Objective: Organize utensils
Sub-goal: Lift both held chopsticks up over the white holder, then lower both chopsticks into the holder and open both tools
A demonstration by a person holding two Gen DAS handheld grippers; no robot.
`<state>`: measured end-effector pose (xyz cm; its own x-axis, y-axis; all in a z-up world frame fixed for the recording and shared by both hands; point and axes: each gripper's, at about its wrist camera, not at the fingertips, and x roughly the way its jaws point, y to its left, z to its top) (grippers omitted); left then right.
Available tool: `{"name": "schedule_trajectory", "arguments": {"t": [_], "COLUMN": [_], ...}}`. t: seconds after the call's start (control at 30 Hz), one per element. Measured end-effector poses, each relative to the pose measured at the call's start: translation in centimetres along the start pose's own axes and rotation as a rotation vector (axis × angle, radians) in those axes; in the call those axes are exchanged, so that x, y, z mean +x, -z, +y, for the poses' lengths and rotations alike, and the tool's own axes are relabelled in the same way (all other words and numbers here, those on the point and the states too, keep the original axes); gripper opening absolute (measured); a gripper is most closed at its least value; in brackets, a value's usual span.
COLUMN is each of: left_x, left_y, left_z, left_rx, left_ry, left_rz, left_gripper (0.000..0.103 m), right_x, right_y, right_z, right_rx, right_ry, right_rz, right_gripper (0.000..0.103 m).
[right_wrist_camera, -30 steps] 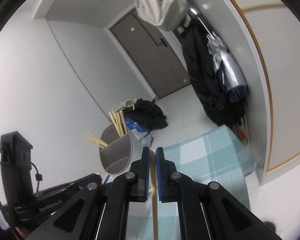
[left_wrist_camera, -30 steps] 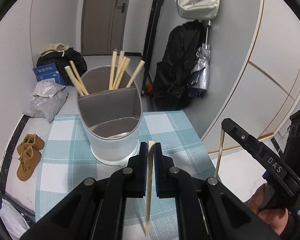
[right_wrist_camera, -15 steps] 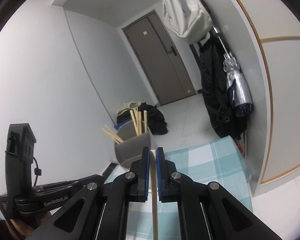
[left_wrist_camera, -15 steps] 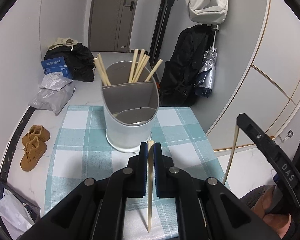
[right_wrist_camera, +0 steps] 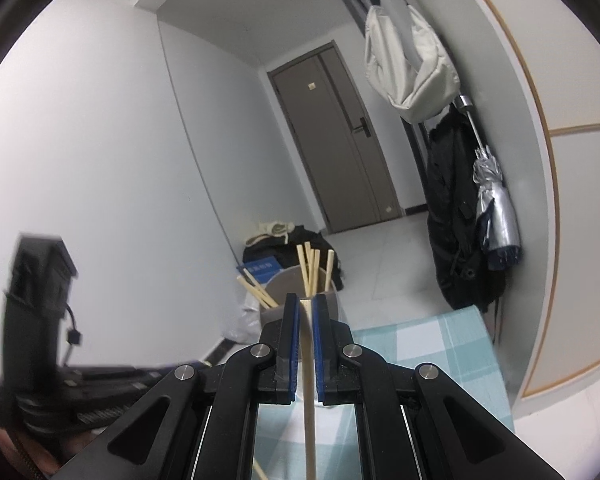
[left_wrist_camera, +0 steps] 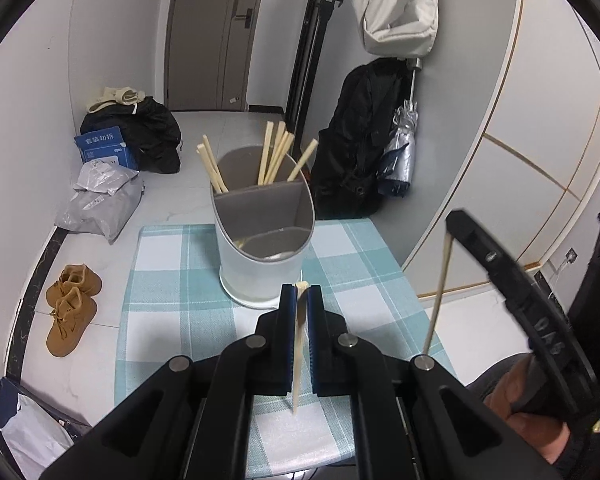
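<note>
Both tilted down twd holder [left_wrist_camera: 266, 232]: L gripper [left_wrist_camera: 299, 296] clamps chopstick [left_wrist_camera: 298, 360], R gripper [right_wrist_camera: 306, 308] clamps another [right_wrist_camera: 309, 400].

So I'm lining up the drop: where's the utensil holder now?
In the left wrist view the utensil holder stands on the checked tablecloth, just beyond the left gripper.

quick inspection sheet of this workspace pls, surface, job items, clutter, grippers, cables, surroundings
surface: small table with a teal checked cloth.
job's things: grey divided utensil holder stands on the cloth; chopsticks lean in its back section.
clutter: nothing seen on the cloth.
grippers: left gripper shut on a chopstick; right gripper shut on another chopstick.
cables: a short black lead on the left gripper's handle, in the right wrist view.
surroundings: brown boots, bags, blue box, black coat, folded umbrella, closed door.
</note>
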<state>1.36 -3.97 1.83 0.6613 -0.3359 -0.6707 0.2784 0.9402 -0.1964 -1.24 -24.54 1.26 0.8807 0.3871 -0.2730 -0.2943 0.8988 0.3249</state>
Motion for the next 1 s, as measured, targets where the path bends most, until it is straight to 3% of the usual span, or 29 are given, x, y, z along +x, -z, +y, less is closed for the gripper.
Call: {"name": "schedule_trajectory", "arguments": {"t": [0.53,1.0], "left_x": [-1.4,-3.2], "left_y": [-4.0,-11.3], "left_z": [0.4,0.9], "left_rx": [0.018,0.001], "left_ry": [0.031,0.084], "left_rz": [-0.013,-0.102], "left_gripper": [0.001,0.001], "right_x": [1.7,7.0], "right_y": [-3.2,-11.9], "right_z": [-1.3,-1.4], "right_rx": [0.039,0.119], "right_ry": [0.019,-0.022], "right_rz": [-0.036,-0.174], "right_gripper": [0.006,0.006]}}
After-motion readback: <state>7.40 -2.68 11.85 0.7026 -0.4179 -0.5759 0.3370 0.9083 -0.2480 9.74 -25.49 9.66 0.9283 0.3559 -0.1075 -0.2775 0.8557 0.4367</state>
